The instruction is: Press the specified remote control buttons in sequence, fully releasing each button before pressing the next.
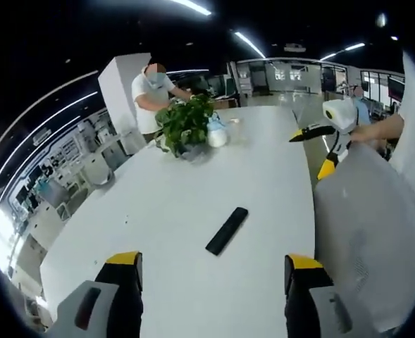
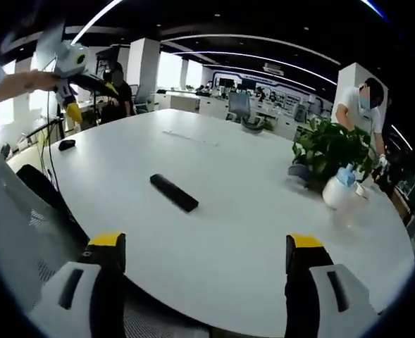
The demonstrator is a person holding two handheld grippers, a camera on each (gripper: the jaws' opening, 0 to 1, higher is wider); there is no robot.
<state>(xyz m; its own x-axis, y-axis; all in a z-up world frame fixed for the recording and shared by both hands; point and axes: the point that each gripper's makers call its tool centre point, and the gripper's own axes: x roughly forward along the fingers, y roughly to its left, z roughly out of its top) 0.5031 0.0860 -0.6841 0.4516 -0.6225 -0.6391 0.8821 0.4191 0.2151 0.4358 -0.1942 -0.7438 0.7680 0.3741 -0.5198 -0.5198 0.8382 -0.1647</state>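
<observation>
Left gripper view has the slim black rectangular remote control point(image 1: 227, 230) lying flat on the large white oval table point(image 1: 193, 190), a little ahead of the left gripper point(image 1: 213, 274), between the lines of its two jaws and apart from both. Those yellow-tipped black jaws stand wide apart with nothing between them. Further along the table, well beyond the remote, sits a leafy green potted plant point(image 1: 186, 125) with a white spray bottle with a pale blue top point(image 1: 216, 132) just beside it. A person in a white shirt point(image 1: 153, 95) stands at the far end behind the plant. At the right edge, the right gripper point(image 1: 313, 132) shows, white-bodied with yellow and black parts, held by a hand point(image 1: 376, 132) above the table's edge; from this view I cannot tell how its jaws stand. A white mesh chair back point(image 1: 369, 232) rises at the right.

Right gripper view shows the same remote point(image 2: 174, 192) on the table point(image 2: 249, 232), ahead and slightly left of the right gripper point(image 2: 207, 257), whose jaws are spread wide and hold nothing. The plant point(image 2: 330, 149) and spray bottle point(image 2: 339, 186) stand to the right. The left gripper point(image 2: 73, 70) appears at upper left, held in a hand point(image 2: 20, 81). A small dark object point(image 2: 67, 144) lies near the table's left edge, too small to identify.
</observation>
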